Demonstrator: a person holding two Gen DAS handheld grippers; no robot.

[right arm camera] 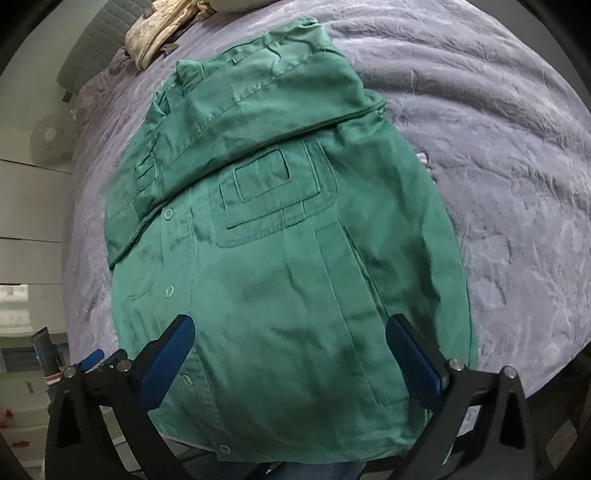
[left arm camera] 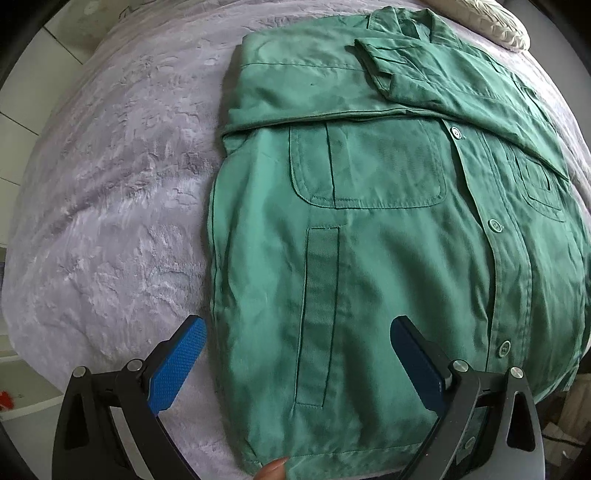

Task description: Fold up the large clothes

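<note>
A large green button-up jacket (left arm camera: 388,236) lies front side up on a lilac plush bedspread (left arm camera: 110,184), with both sleeves folded across its chest. It also shows in the right wrist view (right arm camera: 280,266). My left gripper (left arm camera: 297,332) is open and empty above the jacket's lower left part, near the hem. My right gripper (right arm camera: 290,332) is open and empty above the jacket's lower right part. The tip of the left gripper (right arm camera: 92,358) shows at the lower left of the right wrist view.
A cream pillow (left arm camera: 498,26) lies beyond the collar, and also shows in the right wrist view (right arm camera: 159,29). A white fan (right arm camera: 50,140) stands beside the bed on the left. The bedspread (right arm camera: 498,166) stretches wide to the jacket's right.
</note>
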